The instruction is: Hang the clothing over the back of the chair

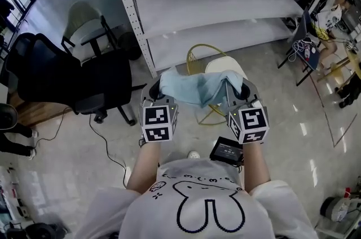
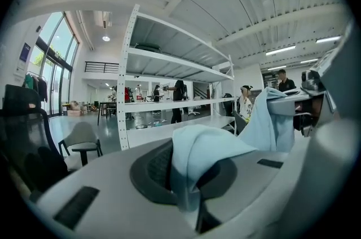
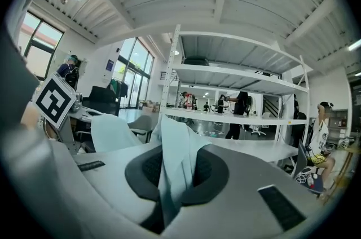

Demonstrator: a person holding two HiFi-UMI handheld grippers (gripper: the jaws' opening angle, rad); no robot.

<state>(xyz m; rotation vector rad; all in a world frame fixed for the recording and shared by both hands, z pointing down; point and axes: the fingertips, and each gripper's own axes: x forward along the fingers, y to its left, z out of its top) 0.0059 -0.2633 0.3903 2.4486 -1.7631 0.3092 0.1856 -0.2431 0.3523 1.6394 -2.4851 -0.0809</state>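
Closest in, both pairs of jaws are seen pressed together on cloth. One end of the clothing (image 1: 198, 87) is pinched by the left gripper (image 1: 158, 96) and the other end by the right gripper (image 1: 241, 92), so neither is empty. The garment is thus carried in the air, stretched between the two grippers. Its long axis runs side to side across the person's front, and its middle sags a little below the held ends. It is seen as thin, pale blue fabric, soft and wrinkled, with no print that can be made out.

Just beyond and below the garment, the chair (image 1: 224, 67) is found: a gold wire frame with a white pad. In the head view it is partly covered by the cloth and is set slightly toward the right gripper's side, so that hand is judged the nearer. Which part of the frame is the back cannot be told for certain. A carry forward and down over the frame is judged to be needed. Farther off, a white shelving rack (image 1: 225, 7) is seen behind the chair, and a black office chair (image 1: 67, 77) is placed well apart at the left.
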